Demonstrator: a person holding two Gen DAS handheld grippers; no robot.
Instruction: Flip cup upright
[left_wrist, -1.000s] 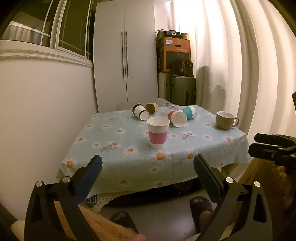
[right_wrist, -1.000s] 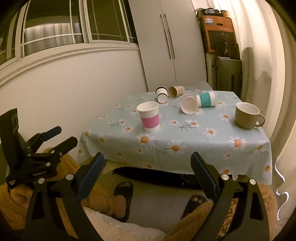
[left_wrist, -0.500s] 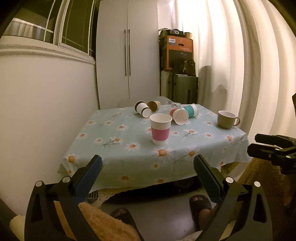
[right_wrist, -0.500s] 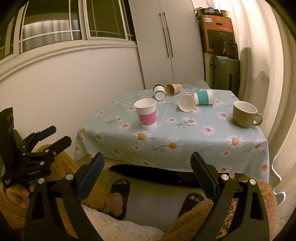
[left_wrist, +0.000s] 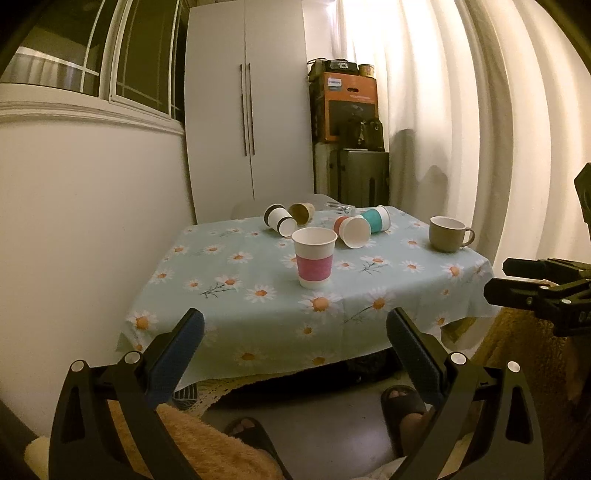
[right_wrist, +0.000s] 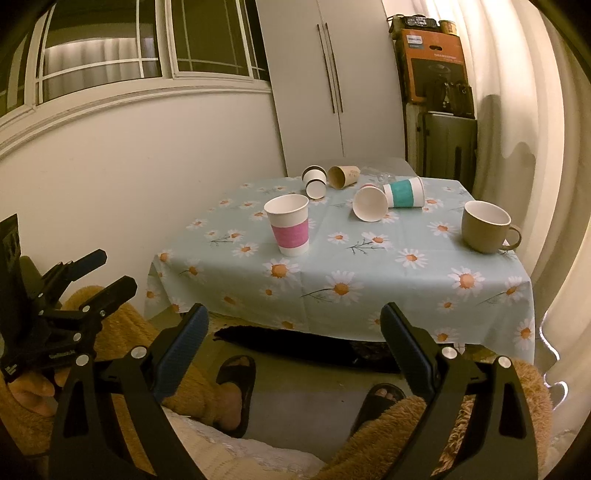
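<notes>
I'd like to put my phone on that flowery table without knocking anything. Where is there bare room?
The front strip of the tablecloth, between the upright pink-banded cup and the near edge, is bare, as is the patch between that cup and the tan mug. The left side by the wall is bare too. It is crowded at the back, where the tipped cups lie.

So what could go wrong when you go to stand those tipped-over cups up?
The tipped cups lie crowded at the back. Reaching for the teal cup could bump the red cup beside it and roll it away.

The pink cup stands upright in front, so an arm reaching over might knock it down.

The tablecloth hangs loose over the edge; snagging it could drag the mug and everything else.
</notes>
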